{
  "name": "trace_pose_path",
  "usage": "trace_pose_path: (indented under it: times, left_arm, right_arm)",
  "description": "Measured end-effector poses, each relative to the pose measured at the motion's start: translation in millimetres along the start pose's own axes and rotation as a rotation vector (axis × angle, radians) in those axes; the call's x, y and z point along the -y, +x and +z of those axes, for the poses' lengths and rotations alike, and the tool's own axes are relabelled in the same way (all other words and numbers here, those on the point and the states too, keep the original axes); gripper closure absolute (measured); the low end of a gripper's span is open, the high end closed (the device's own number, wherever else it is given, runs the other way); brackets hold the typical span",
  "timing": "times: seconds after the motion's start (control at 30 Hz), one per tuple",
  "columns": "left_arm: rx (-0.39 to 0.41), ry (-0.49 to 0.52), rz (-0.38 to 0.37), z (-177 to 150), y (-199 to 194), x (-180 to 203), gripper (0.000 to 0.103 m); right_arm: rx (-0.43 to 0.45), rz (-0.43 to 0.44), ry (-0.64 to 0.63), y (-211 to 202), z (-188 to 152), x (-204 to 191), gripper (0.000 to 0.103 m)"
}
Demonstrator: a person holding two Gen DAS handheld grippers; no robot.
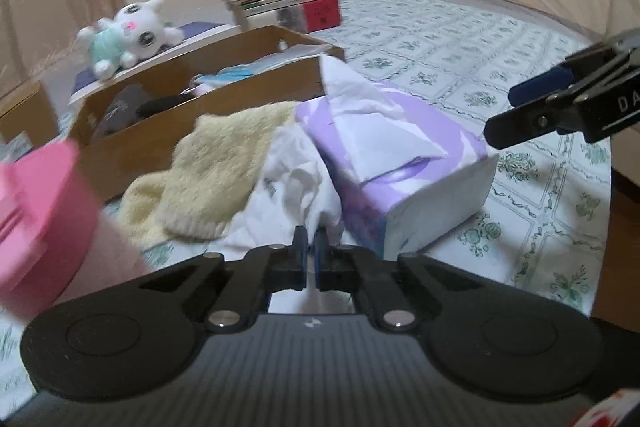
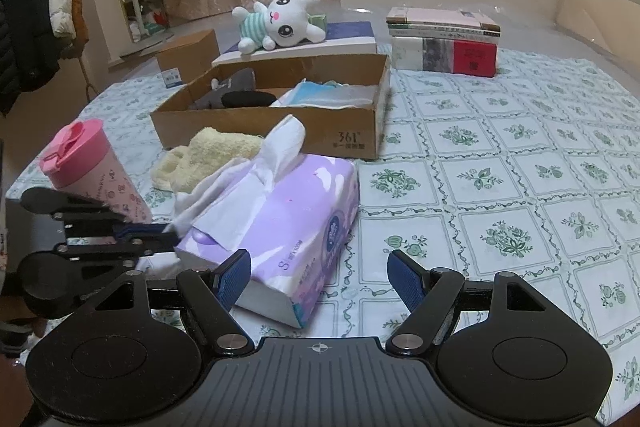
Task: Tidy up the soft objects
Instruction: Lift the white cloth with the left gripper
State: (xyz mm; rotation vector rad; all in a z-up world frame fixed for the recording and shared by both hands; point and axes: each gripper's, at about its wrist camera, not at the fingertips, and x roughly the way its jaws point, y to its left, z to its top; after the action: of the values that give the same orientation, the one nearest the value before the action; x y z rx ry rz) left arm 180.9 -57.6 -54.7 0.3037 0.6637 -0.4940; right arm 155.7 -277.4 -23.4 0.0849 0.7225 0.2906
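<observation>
Two tools work over a worktop (image 2: 520, 155) covered in a green-flowered cloth. Left tool (image 1: 310, 241) has its jaws closed, the tips at the edge of a white cloth (image 1: 296, 183) that lies beside a purple tissue pack (image 2: 280, 219); whether it pinches the cloth I cannot tell. Right tool (image 2: 320, 279) stands wide open just before the tissue pack, holding nothing. A yellow towel (image 2: 212, 155) lies between the pack and a cardboard box (image 2: 280, 131). A pink cup (image 2: 88, 163) stands on the left, and a white plush toy (image 2: 280, 23) rests behind the box.
</observation>
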Motion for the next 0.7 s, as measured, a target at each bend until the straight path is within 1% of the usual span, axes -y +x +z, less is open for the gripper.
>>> trace_pose_path:
  times: [0.13, 0.2, 0.3, 0.4, 0.47, 0.53, 0.57, 0.6, 0.67, 0.7]
  left_arm:
    - [-0.022, -0.102, 0.079, -13.6, -31.2, -14.0, 0.101]
    - [-0.047, -0.152, 0.108, -23.6, -47.9, -22.0, 0.101]
    - [-0.072, -0.169, 0.12, -35.7, -66.3, -26.4, 0.101]
    - [-0.083, -0.17, 0.106, -44.4, -74.5, -26.7, 0.101]
    - [-0.083, -0.179, 0.098, -47.5, -75.2, -25.9, 0.098]
    - [-0.083, -0.19, 0.088, -46.7, -72.8, -24.6, 0.091]
    - [-0.078, -0.189, 0.083, -45.8, -71.8, -23.5, 0.077]
    - [-0.072, -0.184, 0.082, -45.5, -71.1, -21.8, 0.06]
    - [-0.06, -0.169, 0.074, -44.1, -68.1, -18.1, 0.046]
    - [-0.06, -0.158, 0.063, -42.7, -65.3, -16.3, 0.042]
  right_arm:
    - [0.012, 0.009, -0.009, -6.5, 0.7, -7.1, 0.028]
    - [0.016, 0.016, -0.01, -9.4, 0.9, -11.4, 0.028]
    - [0.021, 0.028, -0.017, -11.6, 0.8, -19.3, 0.028]
    - [0.026, 0.042, -0.024, -12.8, 1.0, -28.5, 0.028]
    - [0.029, 0.048, -0.031, -13.5, 1.6, -34.4, 0.028]
    - [0.031, 0.05, -0.038, -14.3, 2.3, -38.8, 0.028]
    - [0.031, 0.05, -0.042, -14.5, 2.7, -40.3, 0.028]
    - [0.031, 0.047, -0.045, -14.9, 2.6, -41.3, 0.028]
    - [0.029, 0.041, -0.045, -14.4, 2.8, -41.2, 0.028]
    - [0.027, 0.039, -0.044, -13.7, 2.9, -40.8, 0.028]
